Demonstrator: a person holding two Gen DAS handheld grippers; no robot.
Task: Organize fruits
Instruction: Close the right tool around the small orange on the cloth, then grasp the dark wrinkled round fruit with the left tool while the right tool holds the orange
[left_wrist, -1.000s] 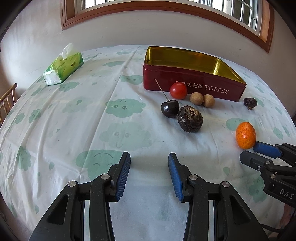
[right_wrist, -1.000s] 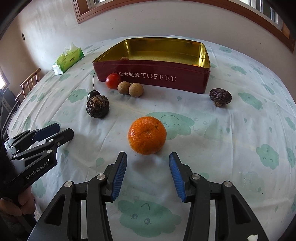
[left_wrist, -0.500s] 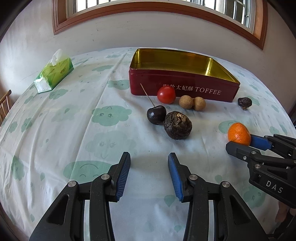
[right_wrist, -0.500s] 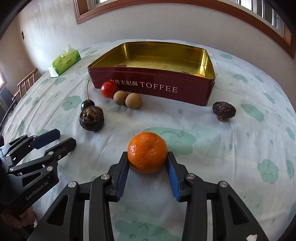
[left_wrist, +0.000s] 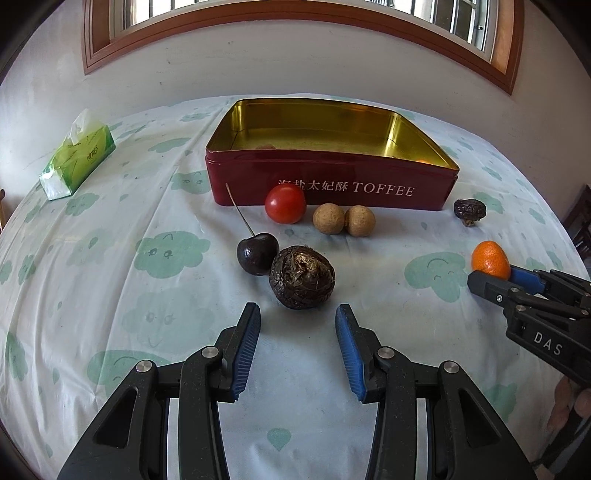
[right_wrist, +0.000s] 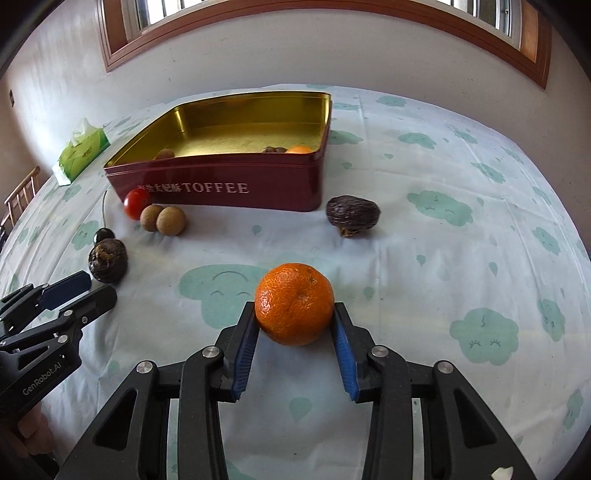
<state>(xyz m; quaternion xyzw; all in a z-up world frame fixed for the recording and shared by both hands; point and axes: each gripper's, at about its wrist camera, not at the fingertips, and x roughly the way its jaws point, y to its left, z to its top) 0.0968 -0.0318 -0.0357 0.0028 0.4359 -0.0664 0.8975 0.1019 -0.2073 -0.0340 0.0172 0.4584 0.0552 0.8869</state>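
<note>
- Right wrist view: right gripper (right_wrist: 294, 325) clamped on the orange (right_wrist: 294, 308), blue pads pressing both its sides, fruit low on the tablecloth (right_wrist: 461, 258).
- Grip sits at the fingertips, roughly at the orange's widest part; judged good enough, but lift straight up first so it doesn't roll out.
- Left gripper (left_wrist: 297, 345) partly open, nothing between the pads, aimed at the dark wrinkled fruit (left_wrist: 302, 277) just ahead; not touching it.
- Dark cherry (left_wrist: 257, 253) touches or nearly touches that wrinkled fruit, so closing there risks nudging it; come in centred.
- Further out: red tomato (left_wrist: 285, 204) and two tan round fruits (left_wrist: 343, 220) just beside the red toffee tin (left_wrist: 332, 184) front wall; another dark shrivelled fruit (right_wrist: 352, 216) near the tin's corner.
- Tin is open, already holds a few fruits incl. an orange one at the near-right corner.
- Next, likely: carry orange over the tin wall, clear the rim, release low inside.
- Green tissue pack (left_wrist: 75, 158) far left, irrelevant.
</note>
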